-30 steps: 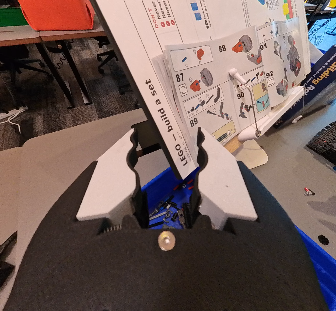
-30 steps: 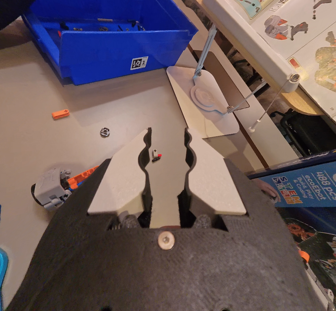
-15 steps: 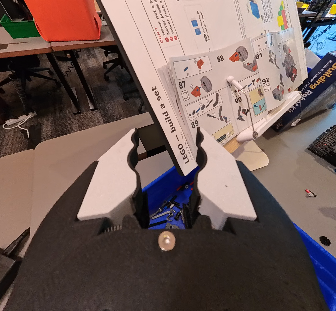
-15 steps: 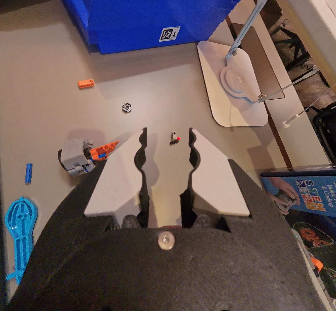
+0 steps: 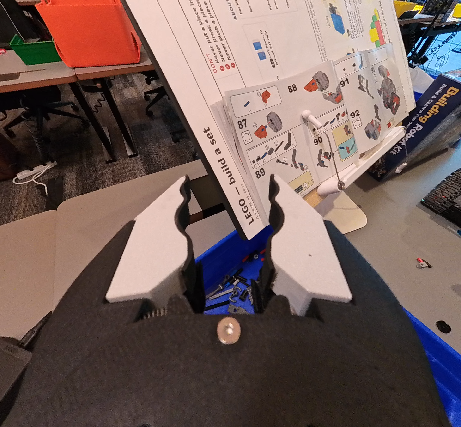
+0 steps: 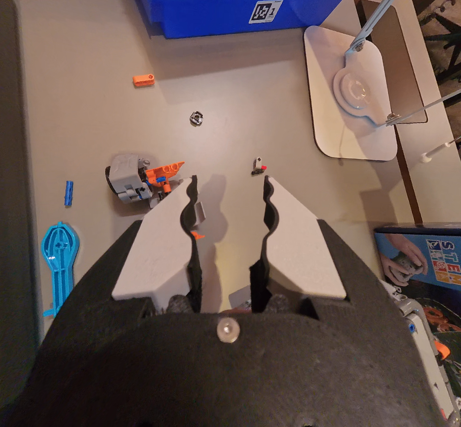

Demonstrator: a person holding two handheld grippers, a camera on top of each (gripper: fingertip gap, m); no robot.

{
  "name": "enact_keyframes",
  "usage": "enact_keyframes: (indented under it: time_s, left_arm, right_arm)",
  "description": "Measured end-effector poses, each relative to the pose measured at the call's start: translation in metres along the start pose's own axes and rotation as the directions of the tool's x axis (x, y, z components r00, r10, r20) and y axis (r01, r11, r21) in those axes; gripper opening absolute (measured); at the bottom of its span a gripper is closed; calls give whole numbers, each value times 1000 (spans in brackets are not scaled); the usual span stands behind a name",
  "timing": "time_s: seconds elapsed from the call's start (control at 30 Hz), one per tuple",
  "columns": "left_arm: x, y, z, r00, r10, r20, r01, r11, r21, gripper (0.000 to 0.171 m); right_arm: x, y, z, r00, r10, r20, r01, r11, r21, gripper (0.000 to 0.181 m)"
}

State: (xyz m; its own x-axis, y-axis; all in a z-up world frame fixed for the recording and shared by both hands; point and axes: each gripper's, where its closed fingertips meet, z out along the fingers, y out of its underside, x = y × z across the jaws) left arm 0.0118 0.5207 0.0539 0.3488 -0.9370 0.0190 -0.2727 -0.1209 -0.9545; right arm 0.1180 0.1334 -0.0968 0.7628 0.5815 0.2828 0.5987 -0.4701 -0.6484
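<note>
Two grippers up and both are sitting wide open with nothing in them, as far as I'm seeing from here. My left gripper (image 5: pixel 228 183) is hovering over the blue bin (image 5: pixel 224 250), and through the gap between its fingers I'm looking down at a scatter of small dark pins and bits (image 5: pixel 234 287) on the bin floor. Just past the fingertips a big white instruction board (image 5: pixel 224 48) is leaning back, with an open building booklet (image 5: pixel 299 125) propped on a white stand (image 5: pixel 344 213) against it. An orange tote (image 5: pixel 87 30) and a green bin (image 5: pixel 35 50) are sitting on desks well behind.

My right gripper (image 6: pixel 229 178) is pointing down at the tan table (image 6: pixel 224 90). A tiny grey piece with a red tip (image 6: pixel 259 165) is lying just beyond the right fingertip, not touching it. A grey and orange half-built model (image 6: pixel 134 180) is lying just beside the left finger; whether they're touching, I can't tell. A small grey part (image 6: pixel 200 213) and an orange sliver (image 6: pixel 197 235) are peeking out from under that finger's inner edge. Further out I'm seeing a dark round piece (image 6: pixel 196 118), an orange beam (image 6: pixel 143 80), a blue pin (image 6: pixel 68 193) and a light blue separator tool (image 6: pixel 58 260) off to the left, all well apart. A boxed kit (image 6: pixel 424 252) is lying at the right.
</note>
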Motion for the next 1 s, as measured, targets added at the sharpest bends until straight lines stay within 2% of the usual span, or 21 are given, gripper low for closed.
enact_keyframes:
  time_s: [0.73, 1.0]
  left_arm:
    - [-1, 3, 1, 1000, 12, 8, -12, 1000, -20, 61]
    - [0, 2, -2, 1000, 14, 0, -14, 1000, -16, 60]
  right_arm:
    - [-9, 12, 6, 999, -27, 47, 29, 998, -53, 51]
    - [-15, 18, -2, 996, -9, 83, 14, 998, -67, 52]
